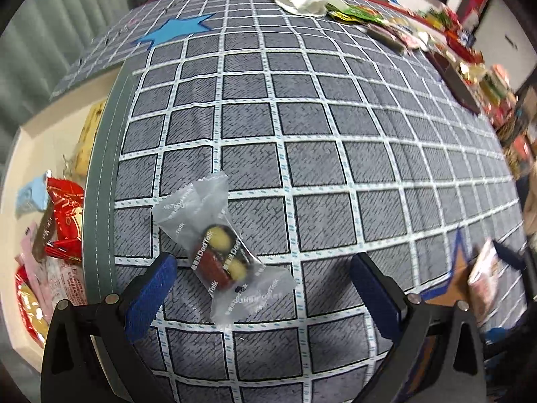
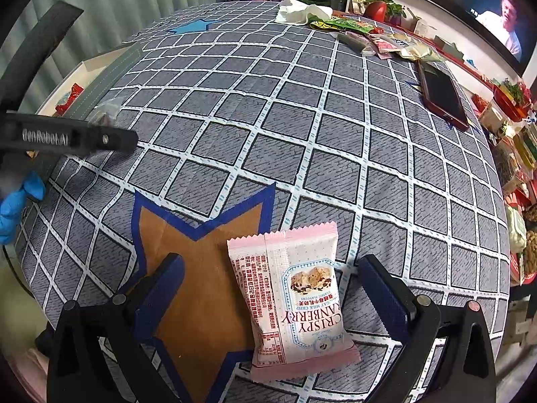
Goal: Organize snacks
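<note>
Between each wide-open, empty hand-held gripper (image 1: 265,288) (image 2: 270,292) lies a crinkly packet: clear (image 1: 221,252), possibly cake-filled, and pink (image 2: 292,299).

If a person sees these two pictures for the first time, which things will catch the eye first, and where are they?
The pink Crispy Cranberry packet lies between the open right gripper's fingers, partly on a brown star. A clear-wrapped snack lies before the open left gripper on the checked cloth; a box of snacks sits at its left.
</note>
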Available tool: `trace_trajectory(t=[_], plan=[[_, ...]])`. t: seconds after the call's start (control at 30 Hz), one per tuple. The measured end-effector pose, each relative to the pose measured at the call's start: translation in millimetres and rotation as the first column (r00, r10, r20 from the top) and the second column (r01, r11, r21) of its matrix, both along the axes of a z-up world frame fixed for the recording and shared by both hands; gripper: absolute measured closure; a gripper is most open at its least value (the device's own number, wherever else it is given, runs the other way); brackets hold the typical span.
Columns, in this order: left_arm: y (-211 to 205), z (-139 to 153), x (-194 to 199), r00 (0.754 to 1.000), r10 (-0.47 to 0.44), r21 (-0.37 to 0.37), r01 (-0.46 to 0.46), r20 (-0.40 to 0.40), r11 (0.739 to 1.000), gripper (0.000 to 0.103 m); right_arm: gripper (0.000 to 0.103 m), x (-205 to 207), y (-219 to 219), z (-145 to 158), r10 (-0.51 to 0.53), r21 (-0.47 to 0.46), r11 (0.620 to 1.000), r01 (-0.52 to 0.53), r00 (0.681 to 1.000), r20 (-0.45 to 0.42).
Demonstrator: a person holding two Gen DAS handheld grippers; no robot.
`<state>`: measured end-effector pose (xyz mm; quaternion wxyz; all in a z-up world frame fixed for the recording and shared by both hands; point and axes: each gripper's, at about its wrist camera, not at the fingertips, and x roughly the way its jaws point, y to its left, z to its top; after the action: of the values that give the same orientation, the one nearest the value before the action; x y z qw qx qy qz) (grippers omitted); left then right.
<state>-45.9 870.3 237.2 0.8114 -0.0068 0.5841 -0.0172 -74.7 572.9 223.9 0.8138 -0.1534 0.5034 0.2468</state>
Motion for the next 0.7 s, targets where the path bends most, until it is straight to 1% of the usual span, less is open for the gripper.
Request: trace_trajectory(t=[0.17, 0.37, 0.53, 0.57, 0.6, 0.63, 0.67, 0.7], plan=[[0.8, -1.1, -0.6, 1.0, -0.002, -0.003, 0.002, 0.012, 1.0, 0.0, 0.0, -1.4, 0.2, -0.6, -0.001, 0.0, 1.0, 0.001, 1.0, 0.001], [1.1, -1.8, -1.2, 1.0, -0.002, -0.001, 0.002, 0.015, 1.0, 0.0, 0.0, 1.3, 1.2, -0.7, -0.002, -0.014, 1.0, 0.001, 1.0, -0.022], [2.1, -0.2, -7.0, 1.0, -0.016, -0.009, 0.016, 0.015, 1.0, 0.001, 0.0, 5.3, 3.9, -0.6, -0.044, -0.038, 0.998, 0.042, 0.997, -0.059], [1.6, 1.2, -8.3, 1.0, -0.026, -0.008, 0.026, 0.015, 1.0, 0.003, 0.0, 5.4, 3.8, -0.5, -0.05, -0.041, 0.998, 0.047, 0.997, -0.064], [-0.4, 3.7, -11.2, 0.999, -0.042, -0.008, 0.043, 0.028, 0.999, 0.011, 0.0, 4.6, 3.5, -0.2, -0.053, -0.044, 0.998, 0.05, 0.996, -0.065], [-3.0, 7.9, -14.3, 0.996, -0.076, -0.01, 0.076, 0.046, 0.997, 0.024, 0.003, 2.2, 3.2, 0.8, -0.055, -0.044, 0.998, 0.052, 0.997, -0.062], [-4.0, 10.5, -16.0, 0.994, -0.091, -0.018, 0.092, 0.054, 0.996, 0.03, 0.007, -0.3, 2.6, 1.9, -0.054, -0.042, 0.998, 0.052, 0.997, -0.057], [-5.5, 14.0, -18.8, 0.991, -0.116, -0.037, 0.118, 0.061, 0.992, 0.045, 0.017, -2.8, 1.3, 4.7, -0.055, -0.038, 0.998, 0.053, 0.997, -0.05]])
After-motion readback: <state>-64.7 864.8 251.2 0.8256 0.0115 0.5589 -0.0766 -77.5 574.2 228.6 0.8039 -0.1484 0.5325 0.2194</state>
